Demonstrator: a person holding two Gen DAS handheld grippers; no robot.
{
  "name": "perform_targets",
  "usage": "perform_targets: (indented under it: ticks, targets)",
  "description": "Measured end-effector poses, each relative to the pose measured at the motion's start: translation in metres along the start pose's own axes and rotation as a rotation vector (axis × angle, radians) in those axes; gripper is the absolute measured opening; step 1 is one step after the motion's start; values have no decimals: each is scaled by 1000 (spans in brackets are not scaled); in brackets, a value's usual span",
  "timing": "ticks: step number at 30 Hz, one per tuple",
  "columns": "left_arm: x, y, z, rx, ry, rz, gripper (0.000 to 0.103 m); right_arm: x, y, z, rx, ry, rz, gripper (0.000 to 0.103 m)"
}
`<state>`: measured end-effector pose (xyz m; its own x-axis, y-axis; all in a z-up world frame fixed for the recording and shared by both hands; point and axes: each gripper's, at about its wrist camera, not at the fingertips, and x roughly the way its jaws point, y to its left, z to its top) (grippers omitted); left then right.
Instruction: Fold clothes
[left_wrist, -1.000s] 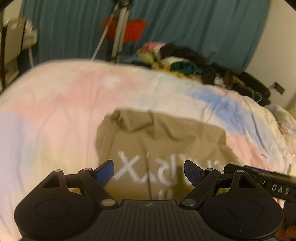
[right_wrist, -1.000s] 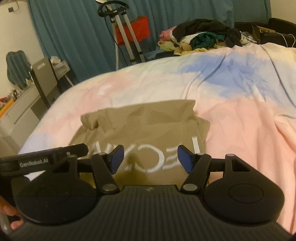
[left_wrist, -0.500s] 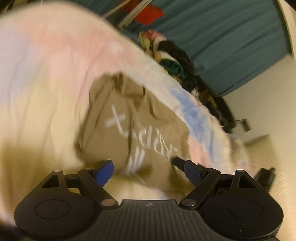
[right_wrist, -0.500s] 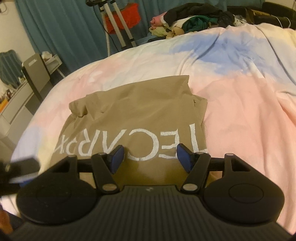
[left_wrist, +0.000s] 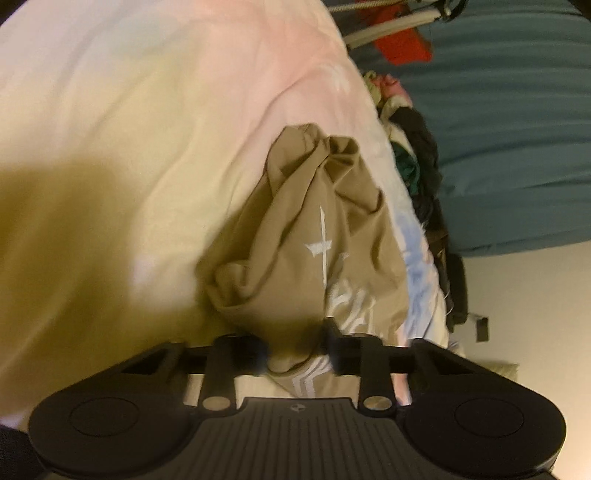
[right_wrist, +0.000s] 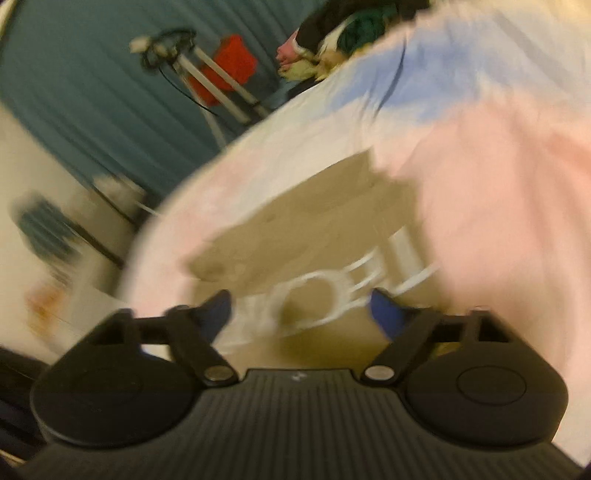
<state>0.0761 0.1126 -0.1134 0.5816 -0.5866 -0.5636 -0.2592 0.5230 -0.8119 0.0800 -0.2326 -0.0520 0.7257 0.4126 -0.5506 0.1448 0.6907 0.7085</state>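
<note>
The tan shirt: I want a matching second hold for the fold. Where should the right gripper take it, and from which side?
Judging by the blurred right wrist view, take the near hem of the tan shirt just ahead of the open right gripper, coming in low from the near side. The left gripper already pinches a bunched edge.

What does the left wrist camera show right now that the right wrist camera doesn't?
Only the left wrist view shows the left gripper shut on a bunched edge of the tan shirt, with the cloth gathered into folds ahead of it.

Only the right wrist view shows the right gripper open over the shirt's white lettering, and blurred furniture off the bed's side.

Both show the pastel bedspread, the teal curtain, the clothes pile and the red item by the metal stand.
</note>
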Motion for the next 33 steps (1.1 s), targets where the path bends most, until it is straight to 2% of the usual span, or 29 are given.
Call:
perform_targets:
  ticks: [1,3,7,9,10,12,14,17,19,22,28,33]
  targets:
    - [-2,-1,0,1,-10,-9,22,3,-3,-5,57,47,53,94]
    - [-4,-5,-2,18,-31,-22,20,9,-9,-14,164,135,150,93]
    - [-6,-10,-2,28,-60,-53,17,24,-22,-29,278,175,148,92]
    - [-7,-11,-1,26,-70,-70,17,24,-38,-30,356,114,82,91]
    - [-7,-11,-1,28,-73,-72,17,21,-48,-30,403,66,42,81]
    - [-6,-13,0,32,-79,-77,17,17,-67,-29,493,0,17,64]
    - [-7,-15,1,47,-88,-77,17,14,-78,-27,545,-53,6,60]
    - [-7,-21,-1,70,-99,-75,17,15,-78,-22,541,-83,-22,48]
    - [-10,-23,-3,81,-101,-73,17,16,-74,-20,521,-102,-32,35]
    - [-19,-28,-5,89,-91,-91,16,8,-65,-20,468,-139,-32,26]
    - [-38,-40,-8,103,-71,-127,16,-33,-38,-18,379,-225,-1,24]
    - [-49,-78,-19,136,3,-177,16,-90,-37,-10,392,-261,12,24]
